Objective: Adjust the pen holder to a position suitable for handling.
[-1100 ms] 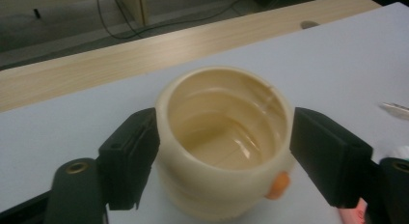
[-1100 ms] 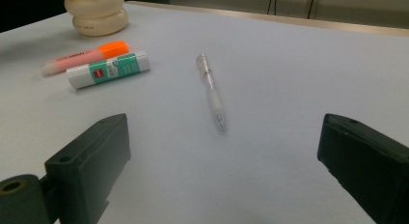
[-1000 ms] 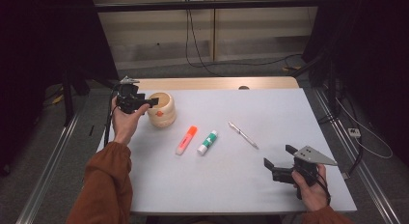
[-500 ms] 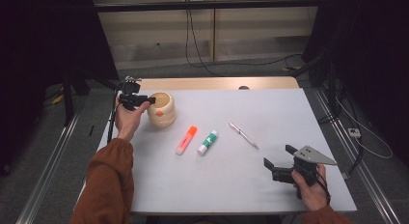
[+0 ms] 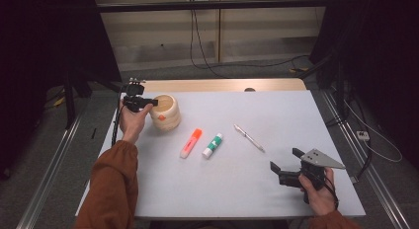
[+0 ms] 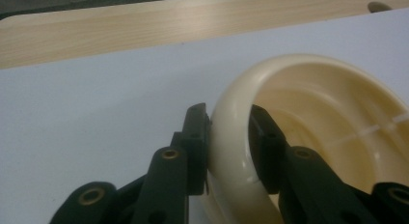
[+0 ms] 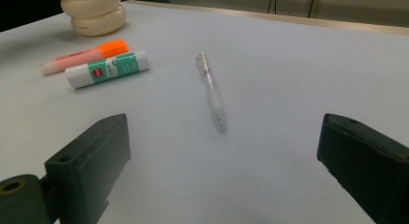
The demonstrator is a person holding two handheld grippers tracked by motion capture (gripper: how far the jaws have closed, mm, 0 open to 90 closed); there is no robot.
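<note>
Two jaws of the left gripper (image 6: 229, 151) have just closed on the cream holder's (image 6: 308, 137) rim — one inside, one outside; right gripper (image 5: 291, 166) wide apart, well away.

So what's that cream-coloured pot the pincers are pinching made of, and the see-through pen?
The cream pot looks like moulded plastic: a smooth, slightly glossy rim with soft highlights and thin moulded ribs inside, though glazed ceramic can't be ruled out. The left gripper has just been closing and now pinches its rim, one jaw outside and one inside. The pen seems clear plastic, since the table shows through its barrel.
</note>
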